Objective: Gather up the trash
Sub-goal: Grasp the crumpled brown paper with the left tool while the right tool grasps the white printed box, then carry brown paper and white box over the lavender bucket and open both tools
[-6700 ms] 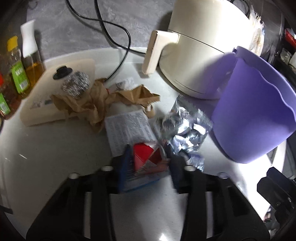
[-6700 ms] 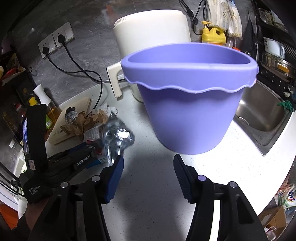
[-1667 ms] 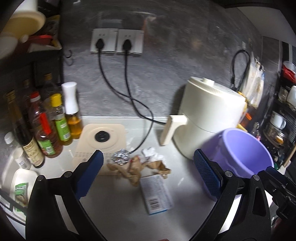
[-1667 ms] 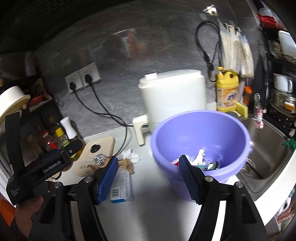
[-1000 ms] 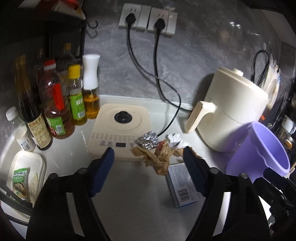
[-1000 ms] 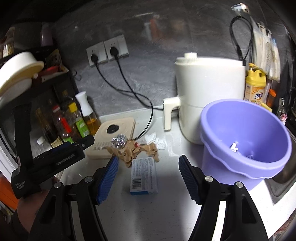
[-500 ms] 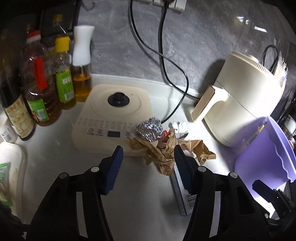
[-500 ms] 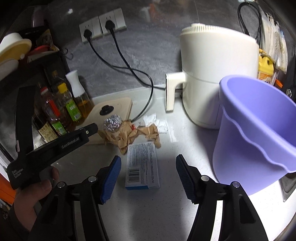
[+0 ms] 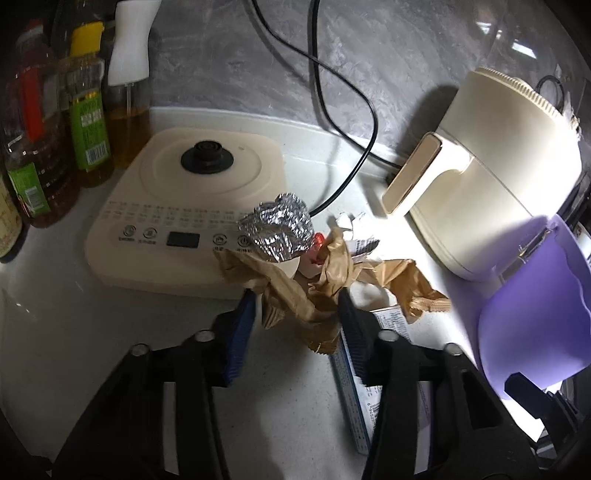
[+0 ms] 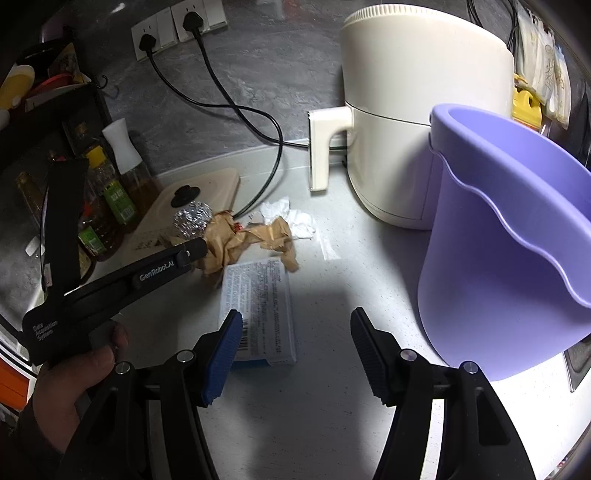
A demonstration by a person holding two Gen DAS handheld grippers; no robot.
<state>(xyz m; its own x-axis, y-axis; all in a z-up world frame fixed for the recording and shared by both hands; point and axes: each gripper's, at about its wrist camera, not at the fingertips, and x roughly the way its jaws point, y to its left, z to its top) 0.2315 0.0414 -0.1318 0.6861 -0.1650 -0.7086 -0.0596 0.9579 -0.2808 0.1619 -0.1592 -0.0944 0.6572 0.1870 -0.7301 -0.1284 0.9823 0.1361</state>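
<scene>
A pale speckled kitchen counter runs along a grey marbled wall where two black plugs sit in white sockets, their cords trailing down toward the appliances. A cream air fryer stands at the back with its handle pointing left, and a purple bucket stands just in front of it on the right, its wavy rim catching the light. At the left, a flat cream induction cooker with a black knob and a row of printed touch icons lies beside several oil and sauce bottles; their green labels carry barcodes, but the wording is too small to read.

The trash lies in the middle of the counter. A ball of foil rests on the front edge of the cooker, touching a crumpled brown paper that spreads rightward over the counter. White tissue sits just behind the paper. A flat blue and white box lies face down near the front, covered in fine print with a barcode at its near end; the text is not legible.

The left gripper has its blue-padded fingers set either side of the brown paper, spread a little, with the near fold of the paper between them; I cannot tell whether the pads press it. In the right wrist view its black body reads "GenRobot.AI", with "Data Acquisition System" on the handle. The right gripper hangs spread wide above the counter, holding nothing, with the box just beside its left finger.
</scene>
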